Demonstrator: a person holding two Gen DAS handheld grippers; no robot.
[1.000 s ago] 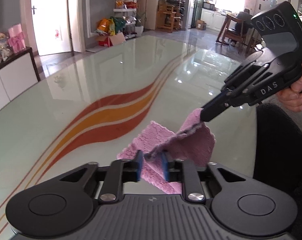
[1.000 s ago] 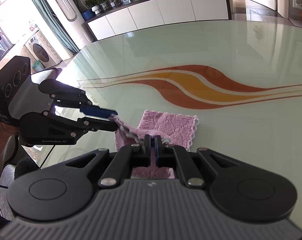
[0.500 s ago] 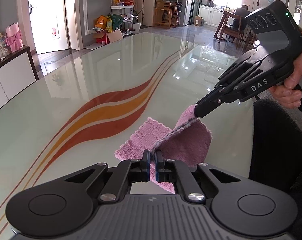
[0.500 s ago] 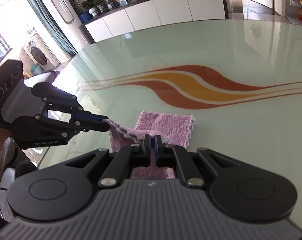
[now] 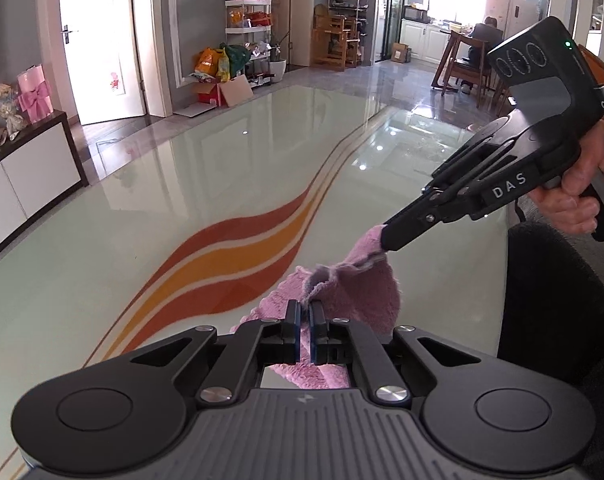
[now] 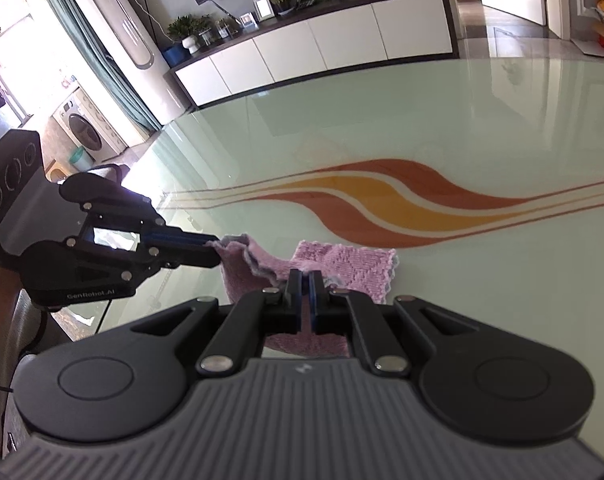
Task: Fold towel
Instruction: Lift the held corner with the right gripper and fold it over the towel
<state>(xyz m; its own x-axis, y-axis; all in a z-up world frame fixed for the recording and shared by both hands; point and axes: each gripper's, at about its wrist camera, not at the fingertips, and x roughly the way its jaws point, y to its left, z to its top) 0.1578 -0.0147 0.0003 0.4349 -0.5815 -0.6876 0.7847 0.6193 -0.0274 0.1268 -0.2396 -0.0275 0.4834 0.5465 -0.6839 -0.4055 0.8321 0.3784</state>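
Where a second ago stood spread beside the cloth, now pinched narrow: left claw (image 5: 304,312) in the left wrist view, clamped on a near corner of the pink towel (image 5: 354,292), blue pads almost meeting. Lifted higher than before, with less of the towel lying flat on the desk (image 5: 182,200). Across to the right, right claw (image 5: 384,240) gripping the other raised corner, held by a hand (image 5: 582,196), a dark sleeve (image 5: 554,300) just below. Between the two corners, a sagging ridge of cloth. Nothing else on the glossy pale-green desk with its red and orange wave. Beyond: white door (image 5: 98,40), loaded shelf rack (image 5: 248,32), bags and boxes on the tiled floor, wooden chairs, a seated person (image 5: 484,40) far off at a dining table.

In the right wrist view, right claw (image 6: 305,280) clamped tight on a towel (image 6: 342,264) corner, just as a second ago. At left, left claw (image 6: 216,250) closed on the opposite corner, where earlier its tips stood apart. Far edge of the towel resting on the desk (image 6: 422,120), near part raised off it. Path over the desk unobstructed. Behind: long white cabinet (image 6: 322,48) with plants and frames, wall screen, standing air conditioner (image 6: 114,16), green curtain, washing machine (image 6: 84,128)
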